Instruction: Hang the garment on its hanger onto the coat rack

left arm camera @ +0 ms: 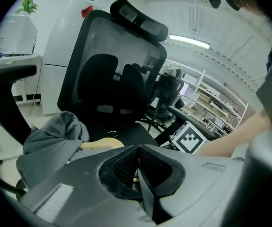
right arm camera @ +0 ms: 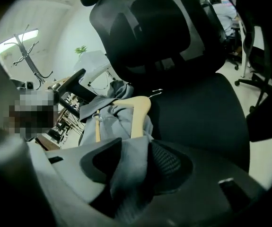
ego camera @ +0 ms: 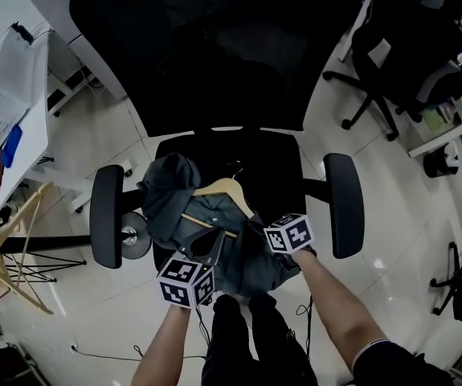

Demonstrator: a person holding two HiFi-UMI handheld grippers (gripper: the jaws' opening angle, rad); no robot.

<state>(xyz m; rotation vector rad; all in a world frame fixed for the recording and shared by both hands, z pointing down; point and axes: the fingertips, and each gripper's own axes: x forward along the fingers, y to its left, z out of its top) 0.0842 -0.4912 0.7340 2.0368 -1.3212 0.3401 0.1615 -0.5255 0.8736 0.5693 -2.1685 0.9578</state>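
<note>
A grey garment (ego camera: 170,187) lies bunched on a light wooden hanger (ego camera: 226,190) on the seat of a black office chair (ego camera: 283,167). My left gripper (ego camera: 214,246) sits at the garment's near edge with its jaws together; a sliver of the hanger's wood shows between the pads (left arm camera: 147,171). My right gripper (ego camera: 261,233) is at the garment's right side. In the right gripper view a fold of the garment (right arm camera: 126,174) lies loosely between the spread jaws of that gripper (right arm camera: 136,169), with the hanger (right arm camera: 140,112) just ahead. A metal coat rack (right arm camera: 27,56) stands far off to the left.
The chair's tall backrest (ego camera: 214,55) rises behind the seat, with armrests at the left (ego camera: 106,215) and right (ego camera: 343,203). A white desk (ego camera: 14,95) and a light wooden frame (ego camera: 10,252) stand to the left. Another office chair (ego camera: 407,63) is at the back right.
</note>
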